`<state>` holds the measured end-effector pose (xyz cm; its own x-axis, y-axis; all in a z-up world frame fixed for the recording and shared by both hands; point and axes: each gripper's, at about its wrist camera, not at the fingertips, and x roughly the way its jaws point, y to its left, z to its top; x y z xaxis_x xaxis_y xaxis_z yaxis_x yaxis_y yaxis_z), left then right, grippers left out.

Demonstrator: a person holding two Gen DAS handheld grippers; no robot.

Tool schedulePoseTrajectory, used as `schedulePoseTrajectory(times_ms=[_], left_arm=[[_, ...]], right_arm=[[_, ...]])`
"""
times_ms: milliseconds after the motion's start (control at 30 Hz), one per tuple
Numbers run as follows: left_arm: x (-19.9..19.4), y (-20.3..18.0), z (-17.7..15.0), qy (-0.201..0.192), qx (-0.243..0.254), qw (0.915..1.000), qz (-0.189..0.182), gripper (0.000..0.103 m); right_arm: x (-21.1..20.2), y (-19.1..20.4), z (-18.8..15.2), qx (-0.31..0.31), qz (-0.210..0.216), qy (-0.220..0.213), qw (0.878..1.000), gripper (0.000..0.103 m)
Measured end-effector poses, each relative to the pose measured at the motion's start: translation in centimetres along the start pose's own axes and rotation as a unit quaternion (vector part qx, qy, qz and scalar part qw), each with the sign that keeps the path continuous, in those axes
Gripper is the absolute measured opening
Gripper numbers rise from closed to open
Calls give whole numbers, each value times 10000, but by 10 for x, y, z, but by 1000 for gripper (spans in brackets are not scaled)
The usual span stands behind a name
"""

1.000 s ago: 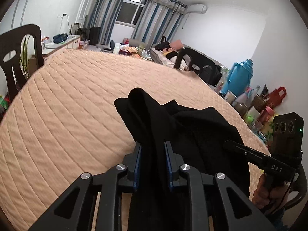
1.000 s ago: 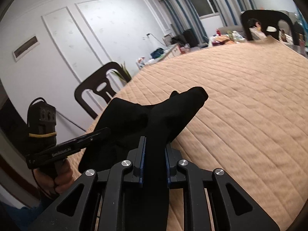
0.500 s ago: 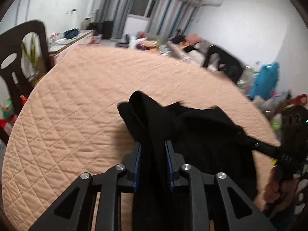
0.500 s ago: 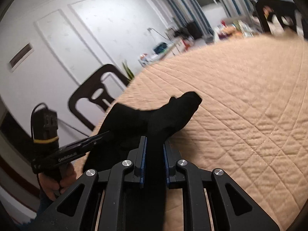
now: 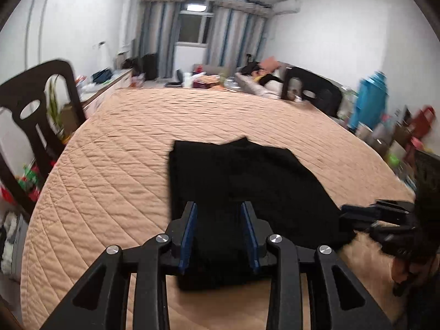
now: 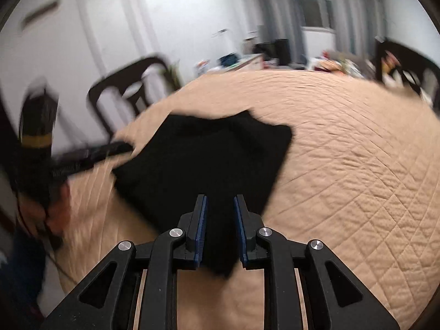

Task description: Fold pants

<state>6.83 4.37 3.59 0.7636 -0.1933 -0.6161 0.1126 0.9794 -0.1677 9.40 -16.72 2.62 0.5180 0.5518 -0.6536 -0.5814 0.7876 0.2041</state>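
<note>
The black pants [image 5: 242,181] lie flat, folded, on the peach quilted table cover [image 5: 115,170]; they also show in the right wrist view [image 6: 209,154]. My left gripper [image 5: 219,206] is open, its blue-padded jaws apart over the pants' near left corner. My right gripper [image 6: 219,200] is open over the pants' near right corner. Each gripper shows in the other's view, the right one [image 5: 385,214] at the pants' right edge and the left one [image 6: 90,154] at their left edge.
Dark chairs stand at the table's left [image 5: 41,110] and far right [image 5: 310,88]. A blue thermos [image 5: 370,101] and bottles crowd the right side. Clutter lines the table's far end [image 5: 203,78]. Wide quilted surface lies beyond the pants.
Both grippers opened and let go of the pants. The cloth, held bunched and raised before, now lies flat on the cover. Both views are motion-blurred.
</note>
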Motion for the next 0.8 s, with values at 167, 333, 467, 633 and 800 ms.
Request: schedulePoseTrajectory(times_ms=[167, 333, 467, 633, 800], left_arm=[[13, -7, -17, 233, 311, 9992, 97, 36], [13, -6, -13, 238, 269, 9991, 241, 36], [19, -10, 2, 266, 343, 9983, 376, 36], [53, -4, 30, 363, 285, 9969, 641, 36], [81, 7, 37, 523, 226, 9937, 969, 39]], right_arm=[[2, 11, -15, -490, -280, 256, 9981, 20], [7, 6, -8, -315, -231, 289, 9988, 21], [9, 0, 23, -252, -282, 4, 9993, 24], [44, -22, 67, 89, -330, -27, 9994, 24], [90, -48, 79, 457, -556, 515, 9961, 24]])
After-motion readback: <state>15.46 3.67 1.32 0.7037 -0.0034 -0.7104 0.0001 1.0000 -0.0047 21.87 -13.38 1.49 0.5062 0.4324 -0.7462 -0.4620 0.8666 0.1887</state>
